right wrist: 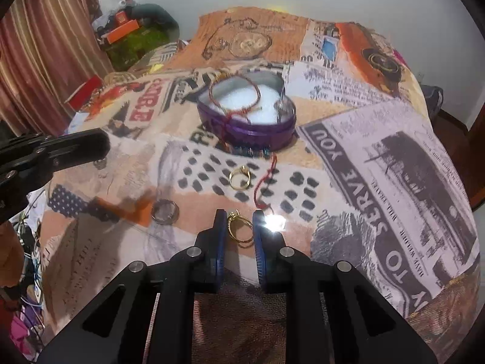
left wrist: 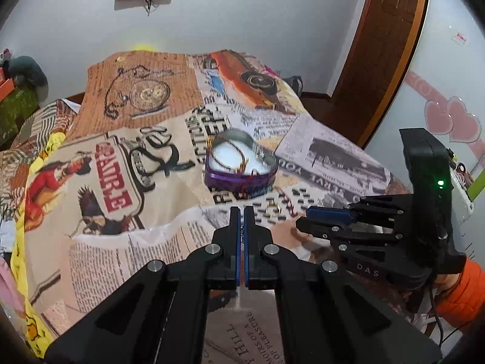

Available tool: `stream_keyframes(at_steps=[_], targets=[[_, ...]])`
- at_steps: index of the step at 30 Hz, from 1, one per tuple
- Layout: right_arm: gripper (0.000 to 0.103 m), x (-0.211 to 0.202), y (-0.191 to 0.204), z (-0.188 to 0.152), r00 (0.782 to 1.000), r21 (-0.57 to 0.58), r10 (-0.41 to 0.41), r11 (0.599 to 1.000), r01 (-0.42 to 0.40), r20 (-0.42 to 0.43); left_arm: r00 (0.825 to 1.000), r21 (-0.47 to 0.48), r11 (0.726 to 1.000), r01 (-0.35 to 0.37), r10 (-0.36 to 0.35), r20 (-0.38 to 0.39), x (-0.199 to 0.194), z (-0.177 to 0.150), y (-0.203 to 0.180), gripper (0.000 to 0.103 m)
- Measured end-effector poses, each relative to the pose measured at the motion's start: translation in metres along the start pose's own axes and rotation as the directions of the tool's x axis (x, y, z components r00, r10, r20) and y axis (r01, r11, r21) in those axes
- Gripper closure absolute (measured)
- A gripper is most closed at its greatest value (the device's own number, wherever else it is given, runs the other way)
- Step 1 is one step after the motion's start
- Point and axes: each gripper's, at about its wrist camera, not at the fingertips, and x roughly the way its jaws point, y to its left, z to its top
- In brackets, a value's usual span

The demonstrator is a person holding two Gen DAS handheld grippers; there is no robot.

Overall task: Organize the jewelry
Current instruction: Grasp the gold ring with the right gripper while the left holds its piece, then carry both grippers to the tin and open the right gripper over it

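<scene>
I log, around the purple heart-shaped tin (right wrist: pixel 247 127) with white lining: newspaper-print collage cloth (right wrist: pixel 379 157) beneath, gold ring (right wrist: pixel 239 176) in front, red cord (right wrist: pixel 263 182) beside it.

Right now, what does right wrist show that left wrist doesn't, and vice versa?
Right wrist only: a gold ring between the right gripper fingers, not clearly pinched; a silver ring lying to its left; a beaded strand at the tin's base; striped curtains.

Left wrist only: the left gripper closed, a thin chain apparently between its pads; a wooden door; an orange sleeve.

Both: the purple heart-shaped tin with a red cord bracelet on white padding, a second gold ring on the printed cloth.
</scene>
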Motion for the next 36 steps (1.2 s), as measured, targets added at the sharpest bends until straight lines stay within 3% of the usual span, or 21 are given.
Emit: stream_keyframes(at_steps=[16,27,36], targets=[[0.088,-0.032,-0.002,0.057,0.985,0.003,0.005,1.000,-0.005,0.175,0.998,0.007,1.000,-0.009,0.008,0.064,0.010,0.047,0.003,0.103],[0.088,-0.014,-0.009,0.072,0.983,-0.004,0.017,1.000,-0.016,0.181,0.997,0.014,1.000,-0.013,0.012,0.072,0.036,0.068,0.006,0.103],[0.088,0.012,-0.015,0.075,0.990,-0.003,0.043,0.999,-0.043,0.132,0.999,0.008,1.000,0.009,-0.009,0.032,0.071,0.073,0.008,0.103]])
